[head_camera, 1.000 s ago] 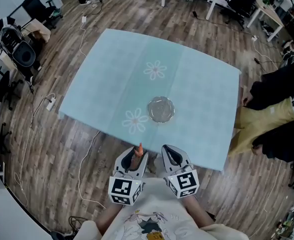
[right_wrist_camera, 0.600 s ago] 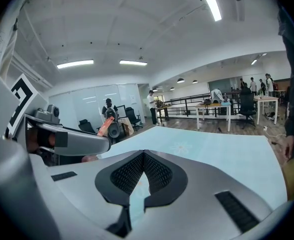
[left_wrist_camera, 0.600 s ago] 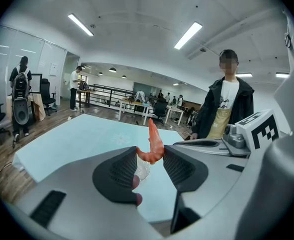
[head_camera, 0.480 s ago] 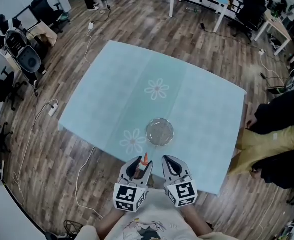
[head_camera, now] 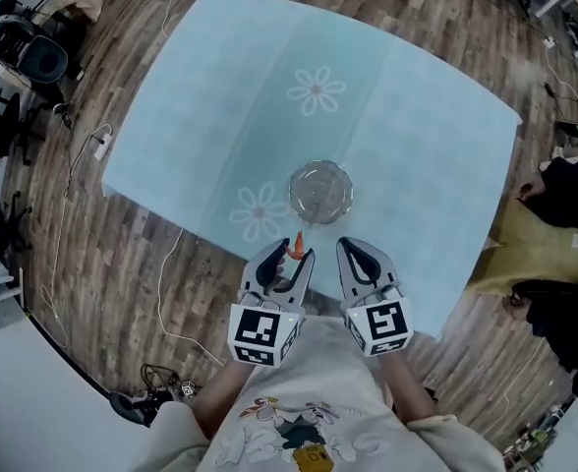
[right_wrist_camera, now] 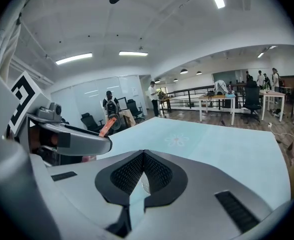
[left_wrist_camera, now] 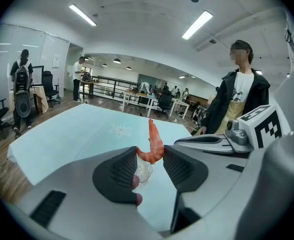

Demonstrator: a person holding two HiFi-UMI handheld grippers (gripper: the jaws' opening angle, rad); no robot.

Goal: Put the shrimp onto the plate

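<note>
While the left gripper (left_wrist_camera: 151,158) pinches the shrimp (left_wrist_camera: 154,143) by its curled end, just below the seemingly glass plate (head_camera: 320,191) at the head view's centre, and the empty right gripper (right_wrist_camera: 143,170) sits closed beside it, release should wait until the shrimp hangs low over the plate.

Shrimp (head_camera: 298,245) nearer the plate (head_camera: 320,193)

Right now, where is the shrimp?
In the head view, the shrimp is clamped in the left gripper over the table's near edge, just short of the glass plate.
</note>
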